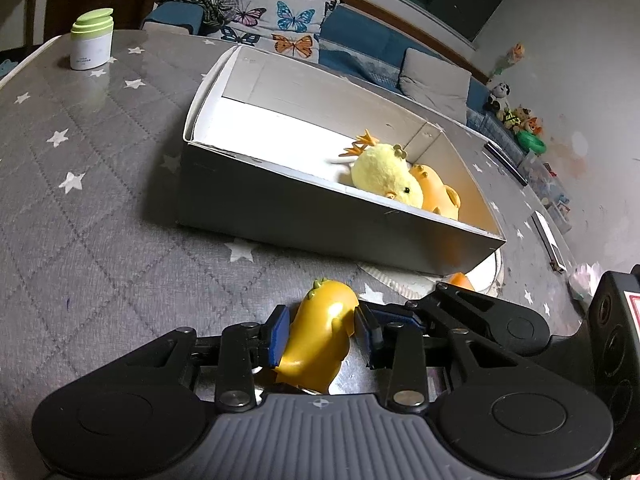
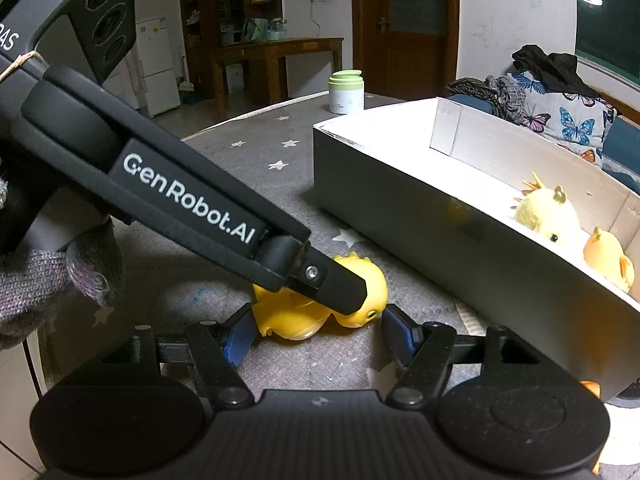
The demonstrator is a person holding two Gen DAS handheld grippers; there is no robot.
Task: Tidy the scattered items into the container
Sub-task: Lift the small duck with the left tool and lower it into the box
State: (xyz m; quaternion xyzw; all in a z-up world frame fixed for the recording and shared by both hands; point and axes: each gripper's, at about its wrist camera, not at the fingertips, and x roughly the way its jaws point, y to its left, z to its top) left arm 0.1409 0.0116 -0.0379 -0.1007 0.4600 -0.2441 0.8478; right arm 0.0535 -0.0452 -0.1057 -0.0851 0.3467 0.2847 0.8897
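Yellow duck toy point(image 1: 316, 340) lay on the worktop point(image 1: 100, 200) before the box point(image 1: 320, 216), pinched in the left gripper point(image 1: 322, 338) for lifting; the right gripper point(image 2: 316, 334) stood half-open, empty.

Yellow duck toy point(image 1: 316, 336), grey star-print tablecloth point(image 1: 100, 200), white/grey box point(image 1: 304, 216).

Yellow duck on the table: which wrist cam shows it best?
Left wrist: the yellow duck fills the centre, unobstructed, between the left gripper jaws. Right wrist shows it partly hidden behind that gripper's black finger.
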